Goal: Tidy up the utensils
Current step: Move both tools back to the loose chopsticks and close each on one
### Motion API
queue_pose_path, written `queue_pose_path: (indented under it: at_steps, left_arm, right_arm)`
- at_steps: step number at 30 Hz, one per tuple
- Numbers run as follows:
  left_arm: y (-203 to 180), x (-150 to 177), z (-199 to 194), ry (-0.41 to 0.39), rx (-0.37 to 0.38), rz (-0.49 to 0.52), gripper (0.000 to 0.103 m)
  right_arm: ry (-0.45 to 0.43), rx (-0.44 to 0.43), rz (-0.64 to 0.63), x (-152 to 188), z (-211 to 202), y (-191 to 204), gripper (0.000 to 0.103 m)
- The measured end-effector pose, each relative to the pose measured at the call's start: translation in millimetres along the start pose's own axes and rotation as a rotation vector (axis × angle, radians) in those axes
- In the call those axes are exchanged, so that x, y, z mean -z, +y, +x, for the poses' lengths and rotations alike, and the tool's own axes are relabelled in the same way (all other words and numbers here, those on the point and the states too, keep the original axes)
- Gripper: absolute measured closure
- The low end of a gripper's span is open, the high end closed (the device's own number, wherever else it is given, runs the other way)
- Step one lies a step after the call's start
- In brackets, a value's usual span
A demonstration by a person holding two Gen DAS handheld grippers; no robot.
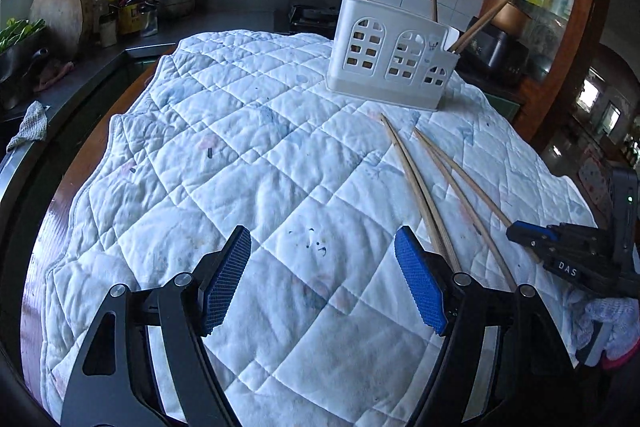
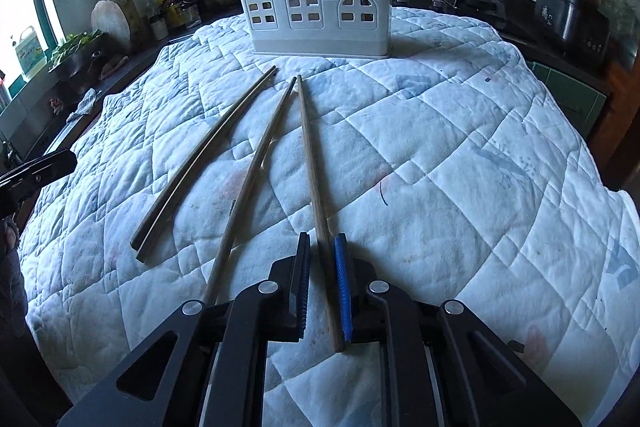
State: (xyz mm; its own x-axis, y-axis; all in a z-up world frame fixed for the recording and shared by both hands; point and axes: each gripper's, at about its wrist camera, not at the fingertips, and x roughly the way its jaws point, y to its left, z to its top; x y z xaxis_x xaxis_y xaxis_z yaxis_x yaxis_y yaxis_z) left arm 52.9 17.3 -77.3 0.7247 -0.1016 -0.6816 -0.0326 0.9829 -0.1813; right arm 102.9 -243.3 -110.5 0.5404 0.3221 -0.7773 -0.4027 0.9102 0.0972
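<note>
A white utensil holder (image 1: 390,57) with arched cut-outs stands on the quilted cloth and has several wooden chopsticks upright in it; it also shows in the right wrist view (image 2: 316,5). Several loose chopsticks (image 1: 420,187) lie on the cloth in front of it. My left gripper (image 1: 322,283) is open and empty, low over the cloth to the left of them. My right gripper (image 2: 323,283) has its jaws nearly closed around the near end of one chopstick (image 2: 314,171); a small gap shows on the left side. Two more chopsticks (image 2: 248,171) and a dark pair (image 2: 204,159) lie to its left.
The white quilted cloth (image 1: 240,155) covers a round table. A dark counter (image 1: 80,67) with bottles, a chopping block and greens runs behind at the left. A stove (image 2: 472,3) and a dark appliance (image 2: 568,23) stand behind at the right. A wooden cabinet (image 1: 552,7) is at the far right.
</note>
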Motion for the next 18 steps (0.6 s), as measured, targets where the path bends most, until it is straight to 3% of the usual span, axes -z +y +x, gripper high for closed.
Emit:
queue_pose_path:
  at_steps: [11,13,18]
  left_arm:
    - [-35,10,18,0.053,0.073,0.034,0.032]
    - [-44,8,24,0.063,0.088,0.052,0.043]
    - [-58,4,39,0.095,0.113,0.045,0.048]
  right_arm:
    - [-0.027,0.009,-0.013,3,-8,3,0.096]
    - [-0.038,0.006,-0.009,4,-12,4,0.096]
    - [-0.052,-0.006,0.007,8,-19,3,0.096]
